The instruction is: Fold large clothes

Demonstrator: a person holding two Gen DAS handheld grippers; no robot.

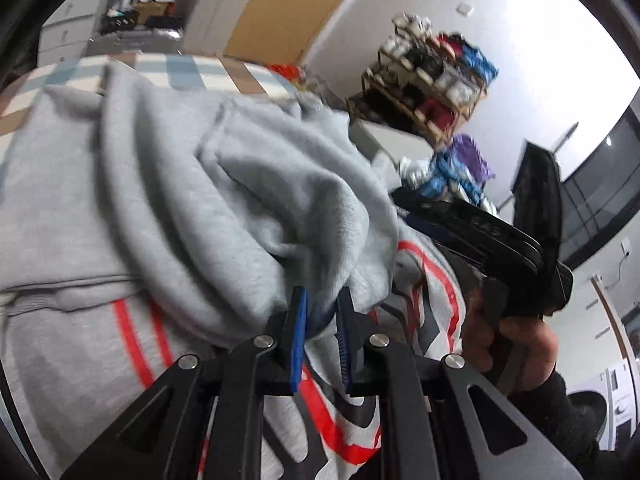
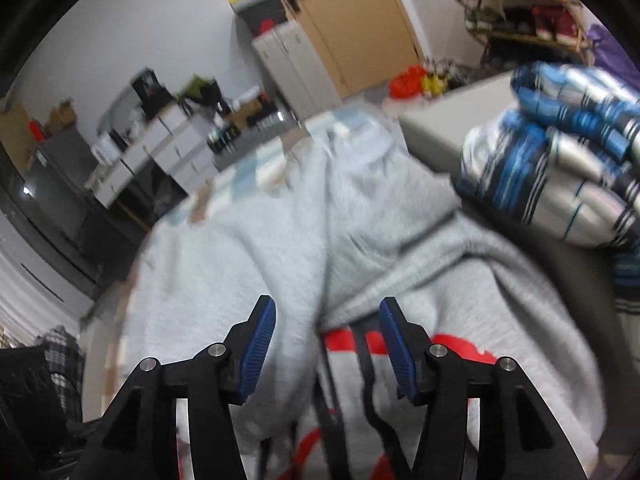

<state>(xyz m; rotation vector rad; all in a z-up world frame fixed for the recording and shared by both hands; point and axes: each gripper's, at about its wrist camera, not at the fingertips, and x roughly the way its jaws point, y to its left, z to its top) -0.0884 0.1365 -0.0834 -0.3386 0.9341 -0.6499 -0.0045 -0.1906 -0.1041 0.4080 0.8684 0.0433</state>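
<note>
The left hand-held gripper [image 1: 322,312] pinches a thick bunched fold of the grey sweatshirt [image 1: 168,184], its blue ribbed pads [image 1: 298,340] pressed close on the cloth, while the right hand-held gripper [image 2: 327,340] hangs spread wide over the same garment with nothing between its pads. The sweatshirt lies heaped on a checked cloth [image 1: 192,70] that shows at 12 o'clock in the left view; whether that covers a bed or a counter I cannot tell. The likeliest trouble is that the one-sided hold drags the whole heavy garment instead of turning over a clean fold, since the fleece is bulky and the bite takes several layers at once. A slip is possible too, as the fold rounds out of the pads rather than lying flat. The fabric looks soft, napped and thick, falling in fat rolls, with a smoother red, black and white print [image 1: 424,304] at 5 o'clock. At 2 o'clock in the right view a striped blue and silver bundle [image 2: 560,168] sits just beside the sweatshirt and could be caught by a sweeping sleeve.
</note>
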